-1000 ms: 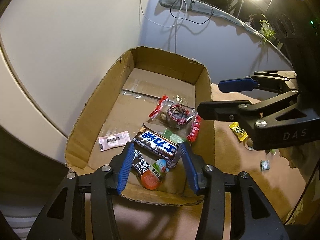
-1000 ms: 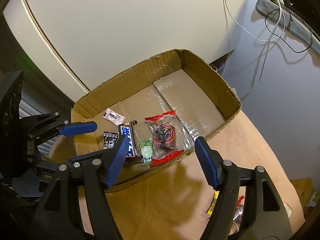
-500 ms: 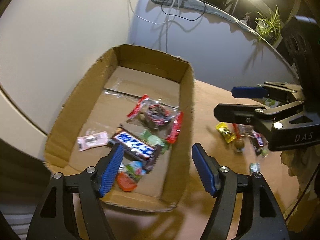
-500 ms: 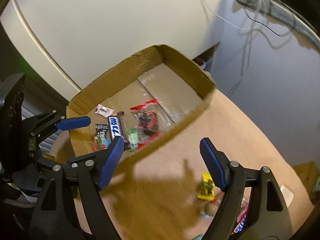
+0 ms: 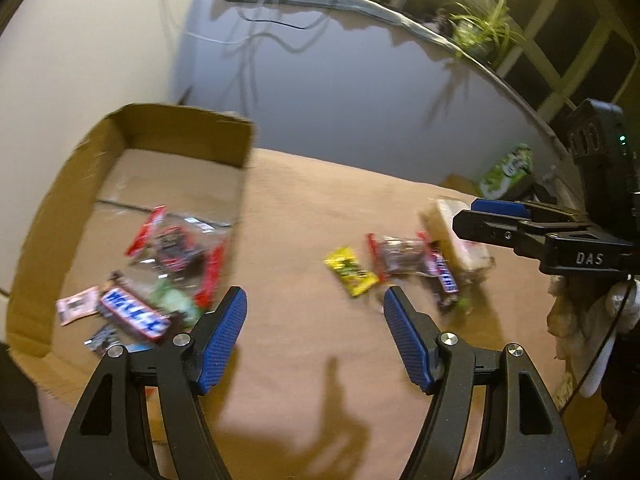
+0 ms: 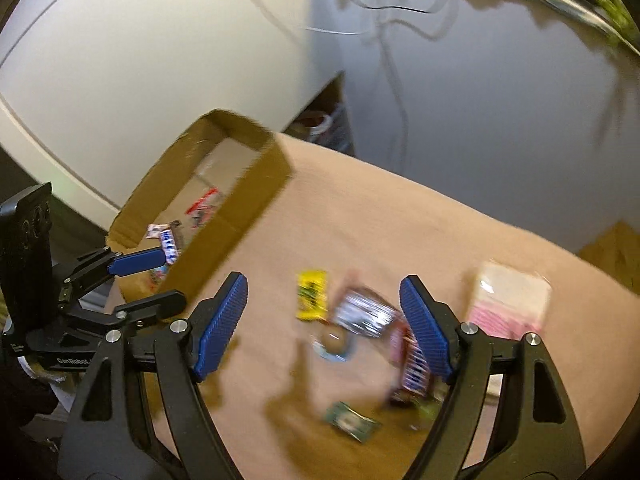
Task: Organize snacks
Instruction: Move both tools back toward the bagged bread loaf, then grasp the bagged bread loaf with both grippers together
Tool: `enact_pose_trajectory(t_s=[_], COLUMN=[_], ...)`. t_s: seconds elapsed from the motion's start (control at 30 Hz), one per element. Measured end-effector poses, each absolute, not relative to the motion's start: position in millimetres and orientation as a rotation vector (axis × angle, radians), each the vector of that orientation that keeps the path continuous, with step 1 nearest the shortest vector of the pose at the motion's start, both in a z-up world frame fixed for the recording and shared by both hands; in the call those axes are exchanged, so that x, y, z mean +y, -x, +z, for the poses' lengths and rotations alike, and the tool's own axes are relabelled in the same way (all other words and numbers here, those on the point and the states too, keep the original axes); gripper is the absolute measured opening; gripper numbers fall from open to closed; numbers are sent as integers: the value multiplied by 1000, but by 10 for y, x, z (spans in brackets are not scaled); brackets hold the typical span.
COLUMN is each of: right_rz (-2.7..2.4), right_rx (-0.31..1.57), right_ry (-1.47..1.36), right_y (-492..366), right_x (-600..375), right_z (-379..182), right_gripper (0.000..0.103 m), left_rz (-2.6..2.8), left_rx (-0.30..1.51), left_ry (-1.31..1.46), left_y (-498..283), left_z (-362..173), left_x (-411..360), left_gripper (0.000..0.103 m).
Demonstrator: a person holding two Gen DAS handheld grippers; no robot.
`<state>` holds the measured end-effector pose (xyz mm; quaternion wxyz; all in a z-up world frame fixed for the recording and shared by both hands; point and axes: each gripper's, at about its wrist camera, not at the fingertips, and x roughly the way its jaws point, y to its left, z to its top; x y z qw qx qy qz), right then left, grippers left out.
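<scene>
Above loose snacks (image 6: 362, 314), right tongs (image 6: 324, 322) agape

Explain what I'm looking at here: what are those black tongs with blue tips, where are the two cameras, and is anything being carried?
There is no robot arm: a person holds a two-finger clamp in each hand, and a wide-angle camera sits on each clamp, looking along its fingers. In the left clamp's view, the left gripper fills the bottom and the right gripper shows at the right edge. The other view looks past the right clamp's blue pads. Both clamps stand open and carry nothing. On the brown table sits a cardboard box already holding several snacks. More snacks lie loose outside it, among them a yellow packet and a pale pink-and-white pack. The pictures are blurred, so labels stay unclear.
</scene>
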<state>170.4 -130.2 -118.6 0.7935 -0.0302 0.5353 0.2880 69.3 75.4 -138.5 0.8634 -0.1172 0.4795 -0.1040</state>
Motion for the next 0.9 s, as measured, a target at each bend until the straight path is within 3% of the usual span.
enact_pose_trajectory(t_s=[0.67,0.83,0.9], right_rz=[415,430,437], right_rx=[1242,1279,1287], right_ry=[-185,-251,-271], right_y=[-1903,-1954,-1963], right_x=[-2701,-2777,-2781], right_z=[-1616,-1790,-1832], right_gripper=[81,81,81], left_rz=[-480,-551,-568], left_rx=[1045,1078,1092], left_ry=[207,235,236], left_y=[-1199,-1350,-1411], left_z=[-1446,-1564,-1615], left_x=[-413,-642,-725], left_gripper=[71,67,60])
